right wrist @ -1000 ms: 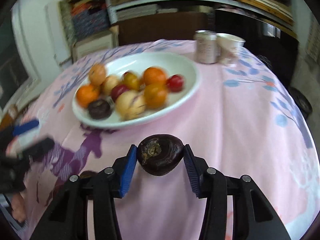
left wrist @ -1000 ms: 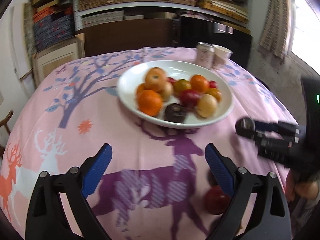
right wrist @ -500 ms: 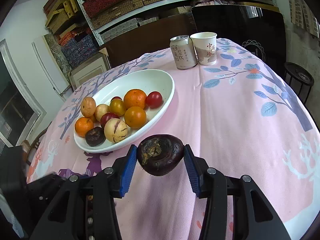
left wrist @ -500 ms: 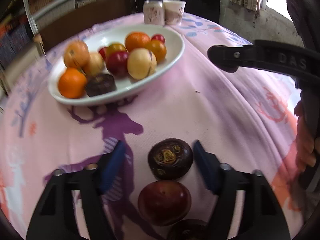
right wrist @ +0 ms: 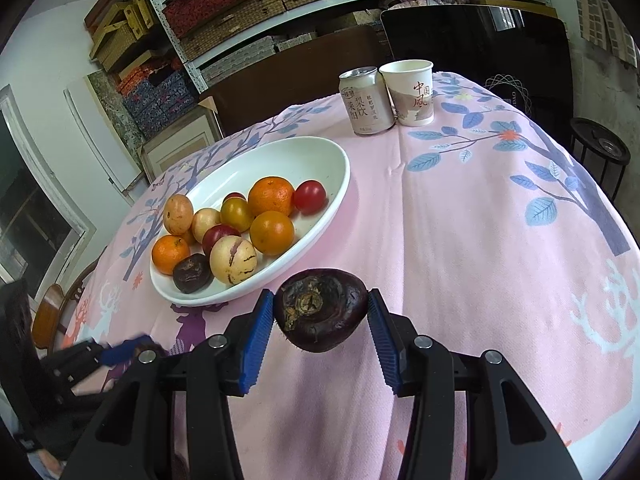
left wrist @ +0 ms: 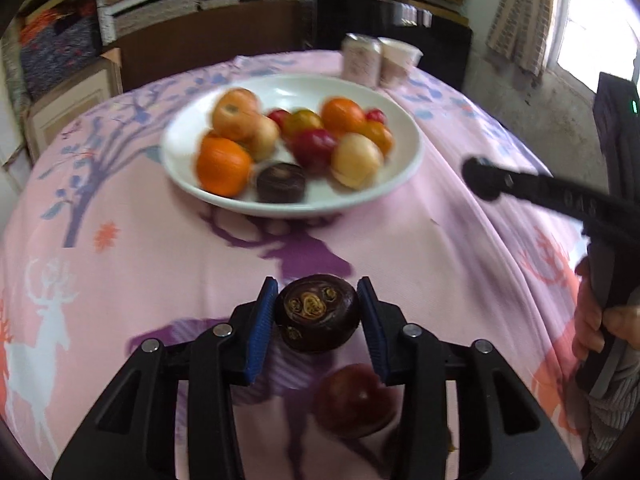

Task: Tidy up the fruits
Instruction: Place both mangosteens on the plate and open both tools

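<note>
Left wrist view: the left gripper (left wrist: 318,314) holds a dark purple-brown fruit (left wrist: 318,312) above the pink printed tablecloth (left wrist: 140,248), its blue pads closed against the fruit's two sides. Just beneath and nearer the camera lies a red fruit (left wrist: 354,400) on the cloth; its outline is blurred, so its kind cannot be told. Beyond, the white plate (left wrist: 408,136) carries a heap of fruit, with an orange (left wrist: 222,166) at the left and another dark fruit (left wrist: 280,182) at the near rim. At the right edge a hand (left wrist: 596,320) grasps the handle of the other tool.

Right wrist view: the plate (right wrist: 332,176) lies left of centre. The right gripper (right wrist: 320,316) is clamped on a second dark wrinkled fruit (right wrist: 320,314), held clear of the cloth just beside the plate's near rim. Farther right, at the table's far side, a drink can (right wrist: 366,102) and a paper cup (right wrist: 410,92) stand touching.
</note>
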`<act>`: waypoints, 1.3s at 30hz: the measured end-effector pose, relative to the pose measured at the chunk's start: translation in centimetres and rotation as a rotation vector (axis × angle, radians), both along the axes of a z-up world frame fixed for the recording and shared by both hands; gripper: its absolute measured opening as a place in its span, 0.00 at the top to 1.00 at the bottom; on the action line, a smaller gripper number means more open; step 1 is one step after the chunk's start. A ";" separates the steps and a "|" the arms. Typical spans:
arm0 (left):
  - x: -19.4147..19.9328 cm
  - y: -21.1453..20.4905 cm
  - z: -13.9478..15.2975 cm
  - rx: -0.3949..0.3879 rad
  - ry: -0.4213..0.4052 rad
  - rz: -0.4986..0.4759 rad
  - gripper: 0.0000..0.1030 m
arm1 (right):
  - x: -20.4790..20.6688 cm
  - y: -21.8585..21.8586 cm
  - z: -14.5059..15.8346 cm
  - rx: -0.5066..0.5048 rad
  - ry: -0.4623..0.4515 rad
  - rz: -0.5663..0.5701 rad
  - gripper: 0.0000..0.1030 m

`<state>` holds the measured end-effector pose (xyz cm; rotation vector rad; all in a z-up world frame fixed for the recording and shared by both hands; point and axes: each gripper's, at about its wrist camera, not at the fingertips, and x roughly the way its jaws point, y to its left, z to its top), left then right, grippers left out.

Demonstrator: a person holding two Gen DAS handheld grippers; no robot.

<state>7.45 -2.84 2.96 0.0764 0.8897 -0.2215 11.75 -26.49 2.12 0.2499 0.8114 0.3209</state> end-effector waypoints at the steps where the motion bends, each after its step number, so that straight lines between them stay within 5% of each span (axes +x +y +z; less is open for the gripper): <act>1: 0.0 0.8 0.4 -0.003 -0.017 0.024 0.61 | 0.0 0.2 -0.1 -0.006 -0.002 0.007 0.53; 9: 1.5 4.7 4.1 -0.063 -0.104 0.134 0.61 | -1.1 2.8 1.2 0.009 -0.066 0.089 0.53; 16: 8.3 4.9 8.2 -0.077 -0.148 0.159 0.61 | 3.3 5.0 5.6 -0.023 -0.123 0.102 0.53; 26: 19.8 6.1 3.8 -0.091 -0.034 0.206 0.60 | 13.8 8.5 3.8 -0.074 -0.047 0.076 0.52; 28: 20.8 6.3 3.1 -0.102 -0.025 0.208 0.50 | 15.2 8.9 3.1 -0.089 -0.021 0.074 0.51; 33: 19.6 6.6 4.0 -0.097 -0.056 0.224 0.36 | 14.5 8.4 3.5 -0.080 -0.032 0.064 0.45; 39: 13.3 7.4 6.2 -0.114 -0.093 0.246 0.26 | 7.9 6.6 4.8 -0.060 -0.077 0.077 0.33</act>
